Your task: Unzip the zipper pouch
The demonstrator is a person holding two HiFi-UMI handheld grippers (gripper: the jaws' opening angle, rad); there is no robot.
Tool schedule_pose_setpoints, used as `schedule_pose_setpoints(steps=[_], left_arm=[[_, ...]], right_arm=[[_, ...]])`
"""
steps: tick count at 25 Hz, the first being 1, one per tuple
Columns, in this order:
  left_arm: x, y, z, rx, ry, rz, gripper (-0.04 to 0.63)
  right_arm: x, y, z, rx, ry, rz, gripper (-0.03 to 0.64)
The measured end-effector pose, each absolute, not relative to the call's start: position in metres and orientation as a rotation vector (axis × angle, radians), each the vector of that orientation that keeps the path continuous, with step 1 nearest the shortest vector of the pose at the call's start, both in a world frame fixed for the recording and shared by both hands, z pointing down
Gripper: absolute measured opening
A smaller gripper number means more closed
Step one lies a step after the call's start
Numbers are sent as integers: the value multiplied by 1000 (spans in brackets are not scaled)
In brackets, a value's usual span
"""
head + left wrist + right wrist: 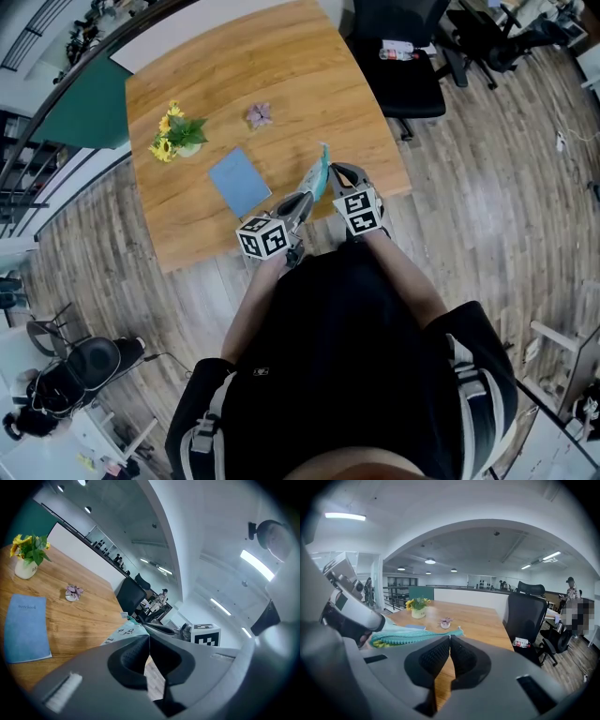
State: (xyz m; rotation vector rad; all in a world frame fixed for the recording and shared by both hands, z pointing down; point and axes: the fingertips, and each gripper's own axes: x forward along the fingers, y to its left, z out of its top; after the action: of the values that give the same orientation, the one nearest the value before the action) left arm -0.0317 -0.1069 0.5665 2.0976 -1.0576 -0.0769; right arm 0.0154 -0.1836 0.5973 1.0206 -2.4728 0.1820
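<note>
I hold a teal zipper pouch (322,173) up on edge above the front right part of the wooden table (262,56), stretched between both grippers. My left gripper (305,199) is shut on the pouch's near end. In the left gripper view the printed fabric (123,632) runs out from its closed tips (148,637). My right gripper (330,178) is shut at the pouch's other end. In the right gripper view the teal pouch (412,635) reaches from the left gripper (347,616) across to the closed jaws (450,637). The zipper pull is hidden.
A blue notebook (240,180) lies left of the pouch. A vase of yellow flowers (178,136) and a small purple flower (259,114) stand farther back. A black office chair (398,66) is beyond the table's right edge. I stand at the table's near edge.
</note>
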Motion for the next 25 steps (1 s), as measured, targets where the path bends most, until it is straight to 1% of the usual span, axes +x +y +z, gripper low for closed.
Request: schedule_pose_setpoints(steps=[25], left_arm=[[-16, -99, 567, 2112, -1037, -44, 8]], right_arm=[[42, -200, 606, 1072, -2440, 225, 9]])
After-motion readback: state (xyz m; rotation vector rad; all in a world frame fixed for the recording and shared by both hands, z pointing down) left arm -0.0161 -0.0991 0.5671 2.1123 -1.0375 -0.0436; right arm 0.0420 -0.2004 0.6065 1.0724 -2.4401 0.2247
